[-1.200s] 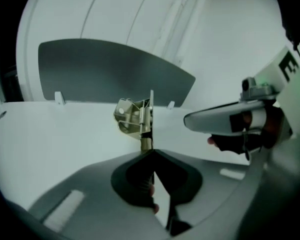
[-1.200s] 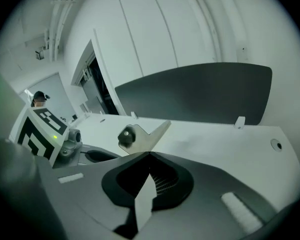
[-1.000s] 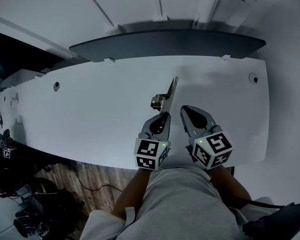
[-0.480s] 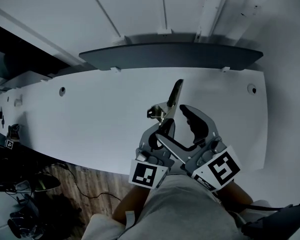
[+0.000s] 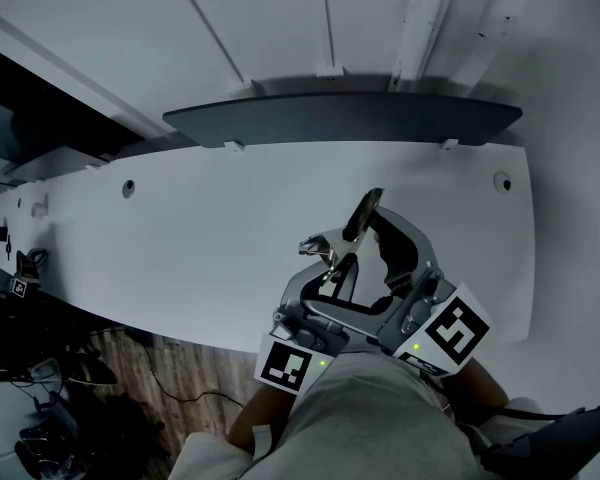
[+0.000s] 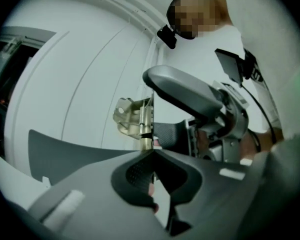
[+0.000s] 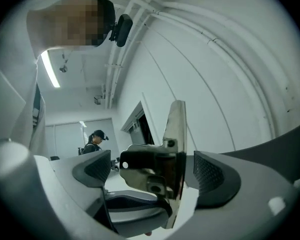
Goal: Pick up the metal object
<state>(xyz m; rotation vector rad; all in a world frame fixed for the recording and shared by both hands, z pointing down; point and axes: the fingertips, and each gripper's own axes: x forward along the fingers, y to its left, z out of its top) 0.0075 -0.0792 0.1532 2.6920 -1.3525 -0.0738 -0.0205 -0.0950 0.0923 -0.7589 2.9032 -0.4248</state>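
Lifted since a second ago: metal object is off the tabletop, around 5 o'clock, pinched by your left tongs. Right tongs are opening wide around it, pads clear. It's probably stiff, slick and light; grip the flat plate.

Metal object's lower end vanishes inside the clamped left claw, left gripper view. Worktop's left end is cut off by the head view's edge. A distant person, right gripper view, is too small to detail.
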